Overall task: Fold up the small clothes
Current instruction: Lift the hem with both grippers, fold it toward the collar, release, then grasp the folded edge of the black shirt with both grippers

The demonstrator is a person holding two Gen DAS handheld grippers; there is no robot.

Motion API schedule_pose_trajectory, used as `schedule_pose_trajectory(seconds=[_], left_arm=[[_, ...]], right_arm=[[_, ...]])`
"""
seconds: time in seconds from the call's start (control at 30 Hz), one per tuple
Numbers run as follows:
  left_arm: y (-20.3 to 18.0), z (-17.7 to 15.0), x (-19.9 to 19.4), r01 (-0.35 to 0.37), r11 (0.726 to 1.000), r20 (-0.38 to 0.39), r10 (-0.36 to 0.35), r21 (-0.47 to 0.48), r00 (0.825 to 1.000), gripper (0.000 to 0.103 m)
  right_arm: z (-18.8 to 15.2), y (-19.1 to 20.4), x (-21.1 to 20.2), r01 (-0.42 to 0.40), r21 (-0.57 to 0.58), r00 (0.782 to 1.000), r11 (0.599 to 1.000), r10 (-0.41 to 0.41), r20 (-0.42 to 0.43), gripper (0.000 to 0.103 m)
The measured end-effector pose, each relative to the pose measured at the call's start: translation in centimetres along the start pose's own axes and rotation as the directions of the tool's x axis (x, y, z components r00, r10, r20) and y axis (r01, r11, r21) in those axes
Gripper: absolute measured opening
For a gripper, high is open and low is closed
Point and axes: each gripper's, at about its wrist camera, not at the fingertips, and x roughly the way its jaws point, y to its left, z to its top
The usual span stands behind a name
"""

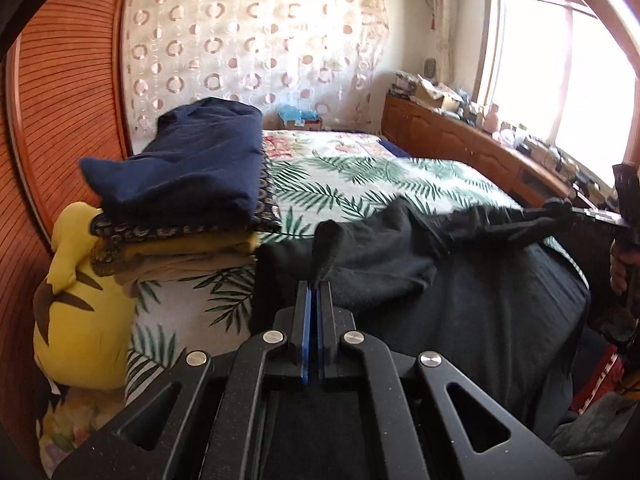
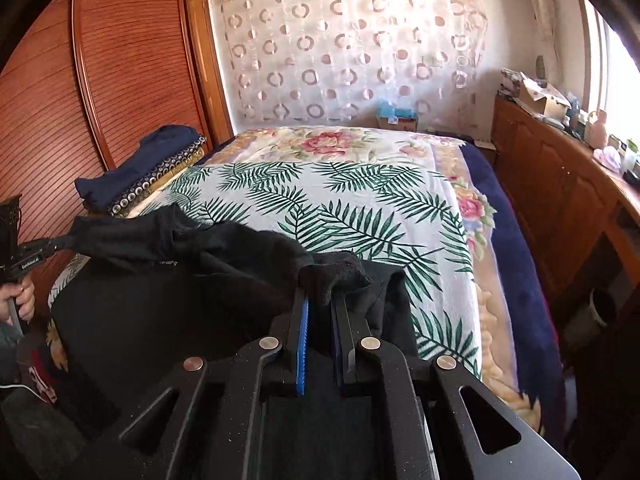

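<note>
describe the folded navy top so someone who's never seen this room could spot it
Start at the bed with the palm-leaf cover and go to its edge by the slatted wooden wardrobe, where a stack of folded clothes sits. The navy top is the top layer. It is plain dark blue, unlike the patterned and yellow pieces under it, or the black garment both grippers hold.

The black garment [image 1: 460, 280] is matt, slightly fuzzy knit cloth. The left gripper [image 1: 315, 286] has matt, grainy black plastic arms, shiny round metal rivets and smooth blue pads [image 1: 307, 332]; the right gripper [image 2: 320, 300] looks the same. Beside the garment, the palm-leaf bedspread [image 2: 340, 208] is soft, matt woven cloth. Left of the bedspread, the wardrobe door [image 2: 132, 60] is ribbed, glossy wood.
</note>
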Motion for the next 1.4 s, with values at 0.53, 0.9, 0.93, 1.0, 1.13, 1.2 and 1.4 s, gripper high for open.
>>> schedule_pose_trajectory(seconds=[0.53,0.9,0.93,1.0,1.13,1.2,1.4], left_arm=[[0.9,-3.1,-5.7,-0.042,0.999,-0.04,0.042,-0.003,0.998,0.003],[1.0,-3.3,-4.5,-0.095,0.995,-0.063,0.095,0.013,0.993,0.03],[1.1,-3.2,-4.6,-0.093,0.996,-0.054,0.093,0.011,0.994,0.033],[1.2,-2.6,-4.7,-0.088,0.996,-0.043,0.088,0.013,0.995,0.042],[1.1,-1.6,-4.0,-0.09,0.995,-0.035,0.091,0.037,0.995,0.058],[1.0,-1.1,-3.3,-0.08,0.996,-0.033,0.081,0.041,0.996,0.071],[0.8,0.3,-0.6,-0.083,0.995,-0.045,0.086,0.062,0.995,0.073]], right_arm=[[-3.5,0.8,-5.9,0.006,0.026,0.999,1.0,-0.005,-0.037,0.01],[-3.9,1.2,-4.4,0.048,0.015,0.991,0.999,-0.046,-0.129,0.023],[-3.6,1.3,-4.7,0.041,0.026,0.992,0.999,-0.038,-0.122,0.026],[-3.1,1.3,-5.5,0.034,0.027,0.995,0.999,-0.031,-0.099,0.031],[-2.3,1.6,-6.8,0.044,0.009,0.998,0.999,-0.043,-0.046,0.052],[-1.9,1.6,-7.0,0.049,-0.002,0.998,0.999,-0.049,-0.03,0.053],[-1.5,0.9,-4.4,0.071,-0.017,0.996,0.997,-0.072,-0.053,0.053]])
